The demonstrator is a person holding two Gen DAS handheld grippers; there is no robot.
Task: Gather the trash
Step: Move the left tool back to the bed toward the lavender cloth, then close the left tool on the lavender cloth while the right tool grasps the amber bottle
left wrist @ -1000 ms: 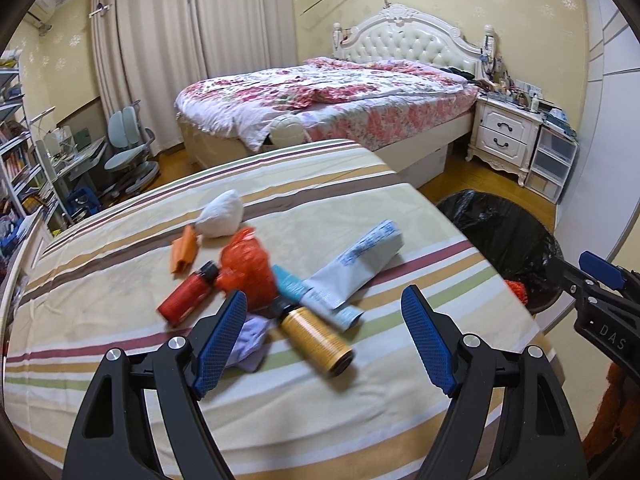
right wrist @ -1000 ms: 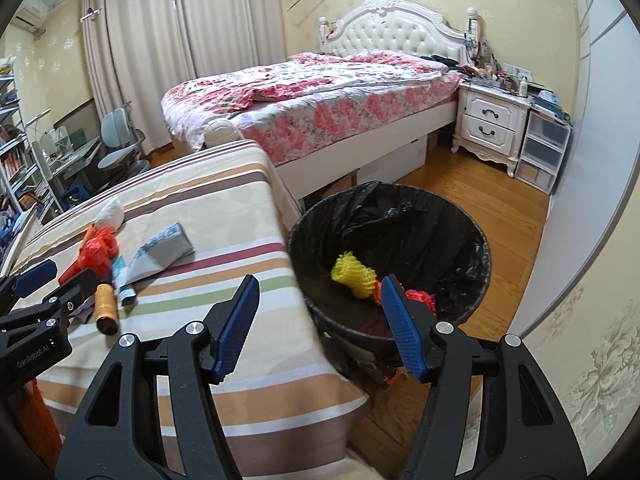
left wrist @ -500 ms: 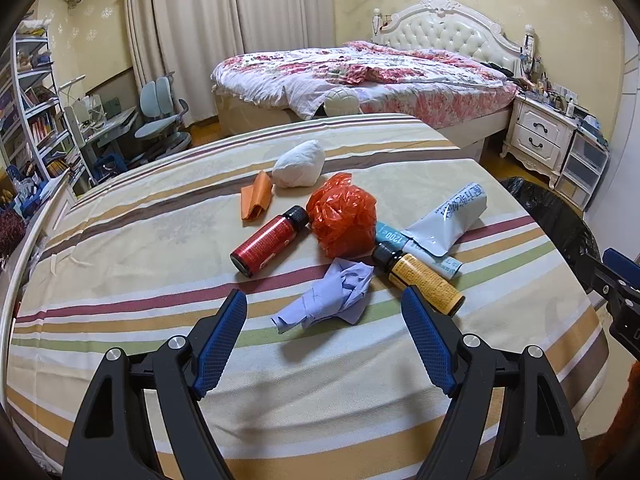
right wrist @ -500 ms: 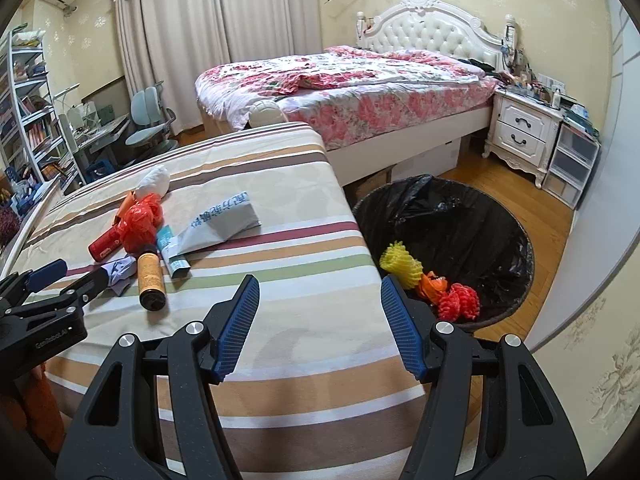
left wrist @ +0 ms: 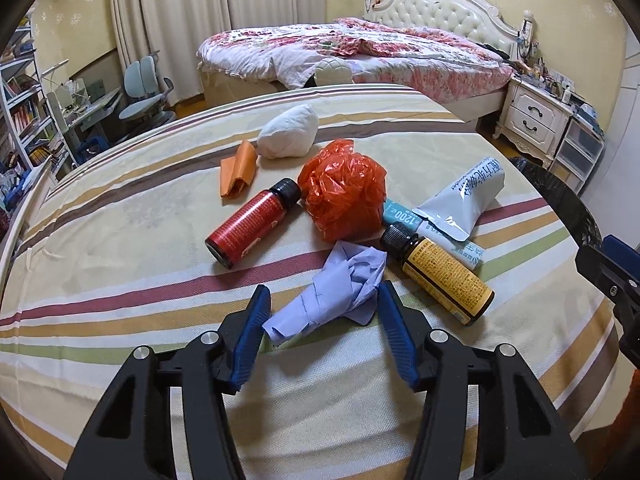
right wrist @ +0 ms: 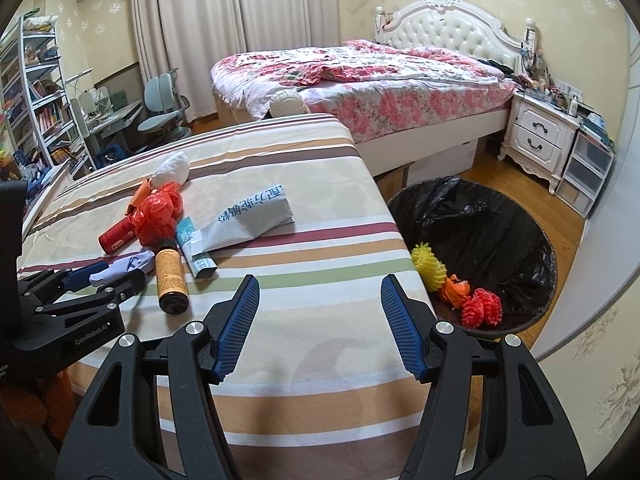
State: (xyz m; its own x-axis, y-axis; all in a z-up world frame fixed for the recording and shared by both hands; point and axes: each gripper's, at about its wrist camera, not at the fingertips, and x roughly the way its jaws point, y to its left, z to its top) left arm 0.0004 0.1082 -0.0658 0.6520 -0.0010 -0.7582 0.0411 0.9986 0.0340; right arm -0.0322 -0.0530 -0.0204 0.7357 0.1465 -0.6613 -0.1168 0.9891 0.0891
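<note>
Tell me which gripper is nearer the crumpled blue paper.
Left. The left gripper straddles the crumpled blue paper, its jaws just closing around it; the right gripper hangs off toward the trash bin.

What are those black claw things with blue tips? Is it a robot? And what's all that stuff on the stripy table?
No robot: a person holds two grabbing tools, each with a camera looking along its blue fingers. One picture is from the left gripper, the other from the right gripper. On the striped table lies trash: a red bottle, a yellow bottle, an orange plastic bag and a crumpled purple paper. The left fingers have just been closing around the paper, not yet squeezing it. The right gripper is open, empty. The black bin waits beside the table.
</note>
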